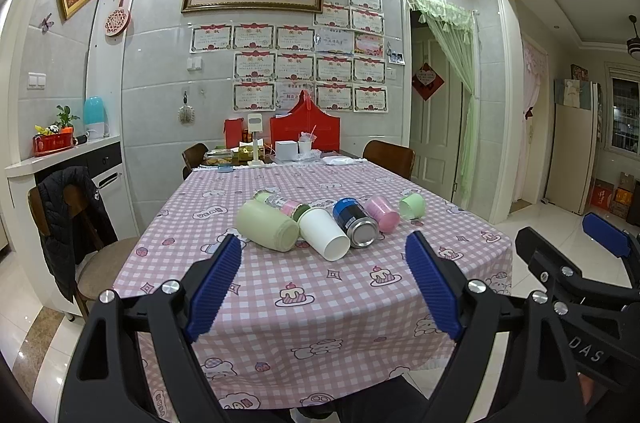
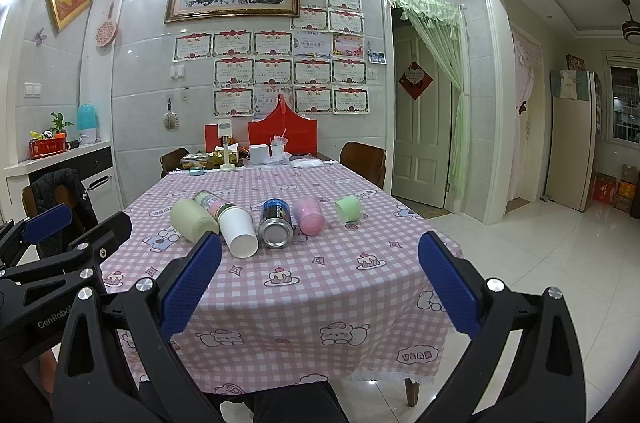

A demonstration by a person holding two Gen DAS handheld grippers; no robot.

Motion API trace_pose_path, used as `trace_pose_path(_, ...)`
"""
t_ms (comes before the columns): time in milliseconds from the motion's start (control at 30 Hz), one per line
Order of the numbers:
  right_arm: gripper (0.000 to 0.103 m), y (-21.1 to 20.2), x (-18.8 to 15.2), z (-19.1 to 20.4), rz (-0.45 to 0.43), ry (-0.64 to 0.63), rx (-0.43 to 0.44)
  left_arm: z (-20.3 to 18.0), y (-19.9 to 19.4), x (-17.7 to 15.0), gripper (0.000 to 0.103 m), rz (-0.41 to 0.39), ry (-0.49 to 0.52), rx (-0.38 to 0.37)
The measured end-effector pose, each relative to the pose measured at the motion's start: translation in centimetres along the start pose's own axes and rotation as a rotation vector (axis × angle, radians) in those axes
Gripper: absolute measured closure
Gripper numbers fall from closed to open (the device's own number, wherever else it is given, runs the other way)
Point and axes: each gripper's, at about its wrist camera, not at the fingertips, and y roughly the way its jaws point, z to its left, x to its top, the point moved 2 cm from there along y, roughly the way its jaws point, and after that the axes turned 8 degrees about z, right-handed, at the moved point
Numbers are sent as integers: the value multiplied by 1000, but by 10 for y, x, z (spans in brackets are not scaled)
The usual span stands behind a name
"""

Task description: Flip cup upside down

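Several cups lie on their sides in a row on the pink checked tablecloth [image 1: 304, 307]: a pale green cup [image 1: 267, 225], a white cup [image 1: 324, 233], a blue and black metal can [image 1: 355, 221], a pink cup [image 1: 383, 212] and a small green cup [image 1: 412, 205]. The same row shows in the right wrist view: pale green cup [image 2: 193, 219], white cup [image 2: 237, 231], can [image 2: 276, 223], pink cup [image 2: 308, 214], small green cup [image 2: 349, 207]. My left gripper [image 1: 325, 283] is open and empty, held short of the table's near edge. My right gripper [image 2: 320, 283] is open and empty beside it.
Boxes, a red bag [image 1: 306, 127] and clutter stand at the table's far end. Chairs stand around it; one at the left holds a dark jacket [image 1: 70, 223]. A counter [image 1: 60, 159] runs along the left wall. White tiled floor [image 2: 540, 263] lies to the right.
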Motion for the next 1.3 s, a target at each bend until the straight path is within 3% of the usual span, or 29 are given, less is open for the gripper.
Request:
trace_pose_path(767,8,22,-10,-3,58,2,-7,-1,25,-12,20,55,-1,9)
trace_pose_path(1300,8,72,-23,4,198,52,34,9,77,-21,20,167,-31,46)
